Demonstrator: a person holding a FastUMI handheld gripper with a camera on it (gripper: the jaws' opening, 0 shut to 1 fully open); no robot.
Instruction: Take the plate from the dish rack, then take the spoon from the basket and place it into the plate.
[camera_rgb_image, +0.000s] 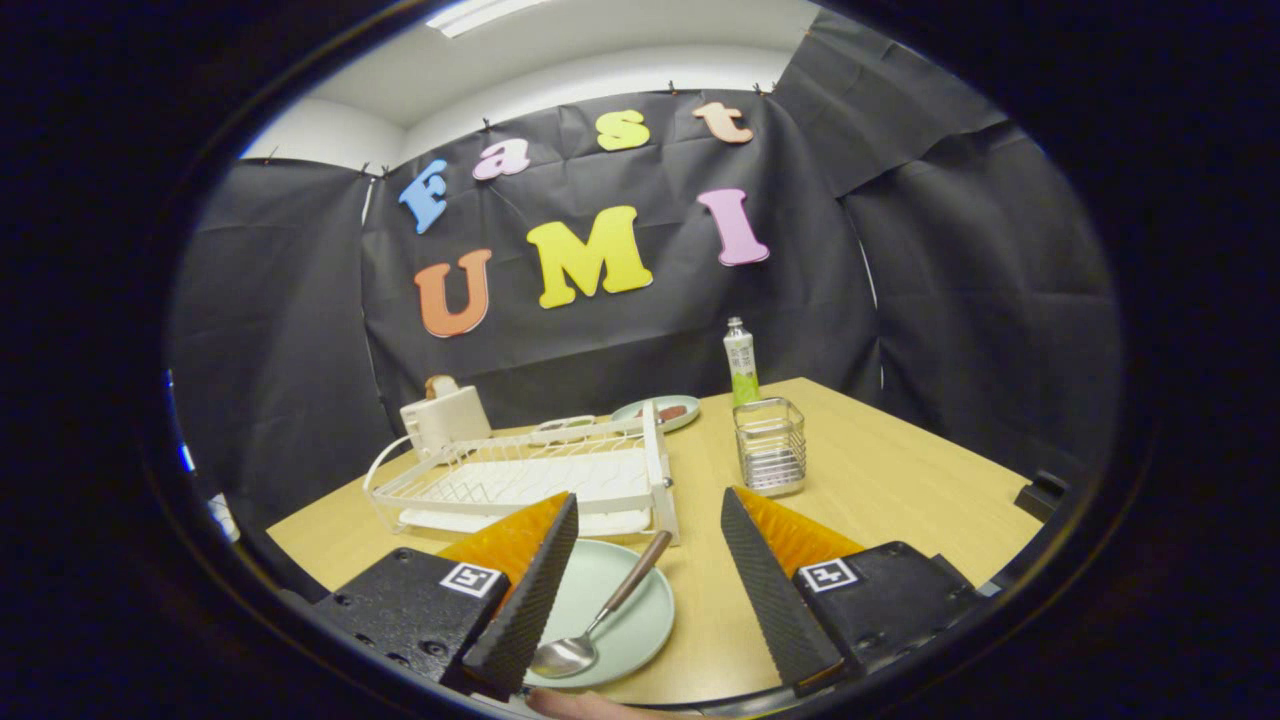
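Your gripper hovers over the wooden table — fingers spread wide, holding nothing. Between them the wood-handled metal spoon lies in the pale green round plate — printed bottle label illegible.

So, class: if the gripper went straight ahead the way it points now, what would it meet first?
Probably the wire basket, which stands just ahead of the open gripper on the table; depth is unclear. The dish rack lies off to one side.

Plates two, spoon one, rack one.
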